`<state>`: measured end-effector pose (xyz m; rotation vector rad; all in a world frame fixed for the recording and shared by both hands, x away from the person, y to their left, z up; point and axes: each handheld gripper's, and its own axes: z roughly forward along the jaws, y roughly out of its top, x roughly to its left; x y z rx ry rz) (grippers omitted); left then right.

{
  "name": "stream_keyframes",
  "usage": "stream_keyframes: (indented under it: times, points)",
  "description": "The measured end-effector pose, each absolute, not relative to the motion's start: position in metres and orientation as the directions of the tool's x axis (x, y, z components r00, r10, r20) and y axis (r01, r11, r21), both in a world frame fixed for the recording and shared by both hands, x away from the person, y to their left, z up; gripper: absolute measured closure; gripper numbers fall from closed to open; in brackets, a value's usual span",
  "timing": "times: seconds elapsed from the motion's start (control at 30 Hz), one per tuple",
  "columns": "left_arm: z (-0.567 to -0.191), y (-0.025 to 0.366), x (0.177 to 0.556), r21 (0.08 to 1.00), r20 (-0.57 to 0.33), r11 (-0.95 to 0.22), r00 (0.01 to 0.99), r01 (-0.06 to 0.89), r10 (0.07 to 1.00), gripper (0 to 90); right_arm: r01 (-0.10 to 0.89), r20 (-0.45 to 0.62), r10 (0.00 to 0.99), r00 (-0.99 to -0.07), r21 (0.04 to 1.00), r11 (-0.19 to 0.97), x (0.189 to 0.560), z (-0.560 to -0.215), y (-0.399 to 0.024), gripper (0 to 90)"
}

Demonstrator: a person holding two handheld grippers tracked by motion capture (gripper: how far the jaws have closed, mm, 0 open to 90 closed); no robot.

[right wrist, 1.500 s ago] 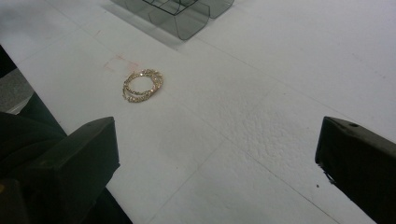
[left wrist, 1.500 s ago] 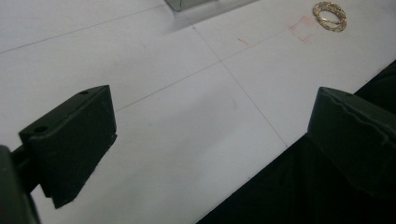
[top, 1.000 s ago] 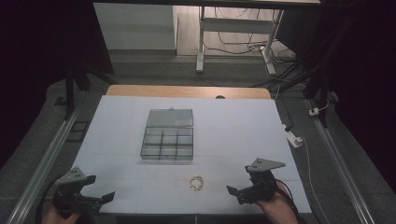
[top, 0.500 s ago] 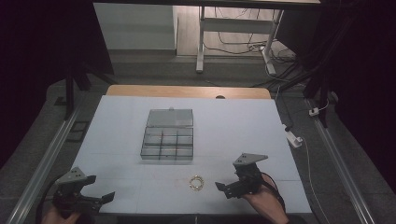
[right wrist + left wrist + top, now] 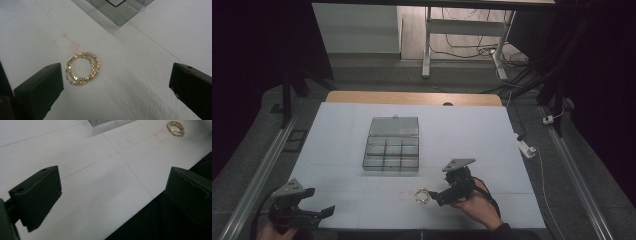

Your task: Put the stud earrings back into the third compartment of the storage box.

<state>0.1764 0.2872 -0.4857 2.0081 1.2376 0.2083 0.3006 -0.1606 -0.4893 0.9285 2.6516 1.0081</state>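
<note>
Right gripper (image 5: 435, 196): fingers wide apart, just beside the gold earrings (image 5: 421, 196).
Gold earrings: flat on the white tabletop (image 5: 472, 135), at 6 o'clock from the clear box (image 5: 392, 151).
Left gripper (image 5: 321, 212): fingers apart, holding nothing.

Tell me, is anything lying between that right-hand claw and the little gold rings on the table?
Nothing visible does. The right gripper has its jaws wide open, with the gold rings lying on bare white table just ahead, nearer its left jaw. The clear compartment box sits farther back, out of the path.
</note>
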Motion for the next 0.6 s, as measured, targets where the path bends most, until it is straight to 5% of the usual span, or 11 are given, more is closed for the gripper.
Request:
stream_keyframes:
  times: [0.3,0.6]
  points:
    - [-0.486,0.287,0.177,0.671,-0.239,-0.249,0.521,0.699,0.82,1.1,0.48,0.027,0.587,-0.809,0.606,0.634,0.321,-0.506,-0.138,2.5]
    - [-0.486,0.288,0.177,0.673,-0.244,-0.246,0.523,0.698,0.817,1.1,0.436,-0.008,0.532,-0.847,0.562,0.703,0.331,-0.514,-0.123,30.9]
